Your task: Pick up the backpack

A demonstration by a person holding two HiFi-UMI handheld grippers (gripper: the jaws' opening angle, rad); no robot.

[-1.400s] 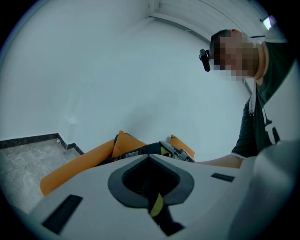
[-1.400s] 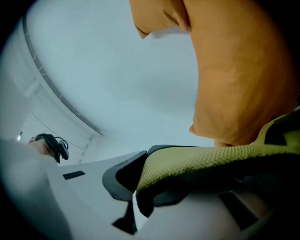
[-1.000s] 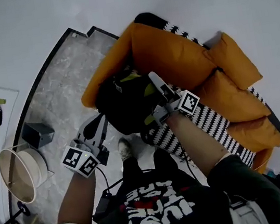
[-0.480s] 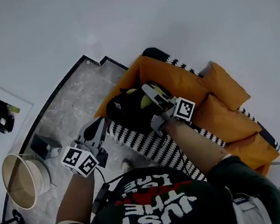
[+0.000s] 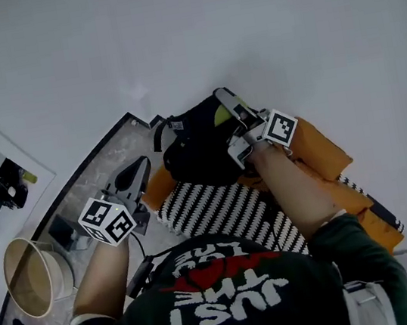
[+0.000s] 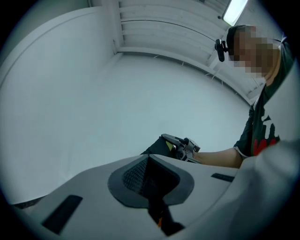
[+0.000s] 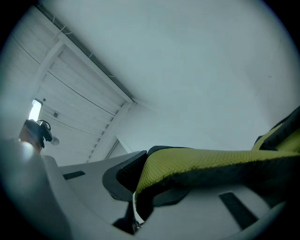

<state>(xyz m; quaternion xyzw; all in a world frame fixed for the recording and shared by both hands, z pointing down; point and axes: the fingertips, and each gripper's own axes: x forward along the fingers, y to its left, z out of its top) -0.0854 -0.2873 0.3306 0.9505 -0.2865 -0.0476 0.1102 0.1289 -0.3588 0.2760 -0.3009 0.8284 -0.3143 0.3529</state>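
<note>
The black backpack with yellow trim hangs in the air above the sofa, in front of the white wall. My right gripper is shut on its yellow mesh strap, which runs between the jaws and out to the right. My left gripper is to the left of the bag, apart from it. Its jaws stand shut with nothing between them. From the left gripper view I see the backpack and the right gripper ahead.
An orange sofa with a black-and-white striped throw lies below the bag. On the marble floor at left stand a dark box and a round beige basket. A black stand is at the far left.
Both grippers have risen. The backpack has come up off the sofa with the right gripper and now hangs against the wall; the left gripper rose beside it with nothing in it.
</note>
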